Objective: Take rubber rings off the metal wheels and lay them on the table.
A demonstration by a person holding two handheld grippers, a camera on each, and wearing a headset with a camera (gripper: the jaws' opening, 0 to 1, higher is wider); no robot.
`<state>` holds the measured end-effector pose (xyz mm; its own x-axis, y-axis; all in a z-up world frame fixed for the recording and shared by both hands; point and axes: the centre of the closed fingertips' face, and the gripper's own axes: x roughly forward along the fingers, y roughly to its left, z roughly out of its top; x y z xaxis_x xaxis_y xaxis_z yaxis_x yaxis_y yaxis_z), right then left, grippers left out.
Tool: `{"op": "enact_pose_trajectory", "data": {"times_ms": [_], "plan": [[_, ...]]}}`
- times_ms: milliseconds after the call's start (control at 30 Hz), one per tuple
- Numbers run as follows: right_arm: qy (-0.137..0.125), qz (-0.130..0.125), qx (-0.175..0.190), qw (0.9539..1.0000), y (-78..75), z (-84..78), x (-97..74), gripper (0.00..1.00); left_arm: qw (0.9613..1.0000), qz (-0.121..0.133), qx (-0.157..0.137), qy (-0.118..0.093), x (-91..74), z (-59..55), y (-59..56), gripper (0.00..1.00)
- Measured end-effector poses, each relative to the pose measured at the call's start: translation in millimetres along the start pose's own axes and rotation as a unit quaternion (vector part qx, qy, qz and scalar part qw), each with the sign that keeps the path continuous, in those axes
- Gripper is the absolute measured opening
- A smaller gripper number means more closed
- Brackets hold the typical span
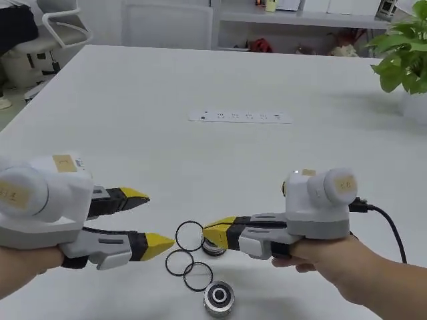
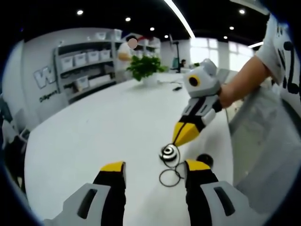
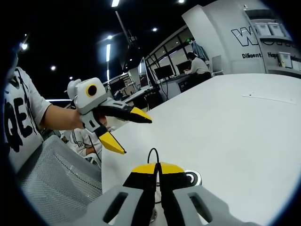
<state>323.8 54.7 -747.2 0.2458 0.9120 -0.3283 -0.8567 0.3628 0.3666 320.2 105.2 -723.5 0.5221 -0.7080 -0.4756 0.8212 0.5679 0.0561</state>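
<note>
Surface [image 1: 200, 80]: white, smooth and flat. It is wide, with lots of bare room toward 12 o'clock.
Left tool [image 1: 148, 220]: white plastic body, black jaws with pointy yellow tips. The jaws are wide apart and hold nothing. It sits at 8 o'clock in the head view. The right gripper view shows it [image 3: 133, 135] in the air, with a hand around it.
Right tool [image 1: 212, 232]: same white, black and yellow build, at 4 o'clock in the head view. Its jaws are pressed together on a thin black ring. In its own view [image 3: 154, 168] the 2 yellow tips meet.
Held ring [image 1: 190, 236]: thin, round black rubber. One edge is pinched in the right tool, and the rest sticks out toward 9 o'clock. In the right gripper view it [image 3: 153, 151] pokes up from the tips as a small loop.
Far wheel [image 1: 213, 245]: round, shiny metal, with a hole in the middle. It is partly under the right tool's tips. The left gripper view shows it [image 2: 169, 151] just below those yellow tips.
Loose rings [image 1: 189, 269]: 2 thin black circles lying flat on the surface. They touch each other, at 6 o'clock from the held ring.
Near wheel [image 1: 219, 298]: round, silver and dark, lying flat at 5 o'clock from the loose rings.
Power strip [image 1: 239, 117]: long, flat and white, at 12 o'clock.
Plant [image 1: 403, 57]: green and leafy, at 2 o'clock.
</note>
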Motion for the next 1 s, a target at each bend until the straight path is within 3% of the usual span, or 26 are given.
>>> {"op": "enact_pose_trajectory", "data": {"times_ms": [367, 700, 1000], "plan": [[0.037, 0.019, 0.012, 0.9991, 9.3, -24.0, 8.8, 0.00, 0.9999, 0.005, -0.009, 0.004, -10.0, -9.7, 0.3, 0.51], [0.080, 0.013, 0.005, 0.9967, 3.9, -47.9, 8.7, 0.00, 0.9999, 0.002, -0.009, 0.011, -9.0, -13.6, -1.4, 0.50], [0.089, 0.007, -0.018, 0.9959, 1.3, -49.8, 6.1, 0.06, 0.9999, -0.001, -0.006, 0.016, -6.9, -15.5, -2.1, 0.49]]}}
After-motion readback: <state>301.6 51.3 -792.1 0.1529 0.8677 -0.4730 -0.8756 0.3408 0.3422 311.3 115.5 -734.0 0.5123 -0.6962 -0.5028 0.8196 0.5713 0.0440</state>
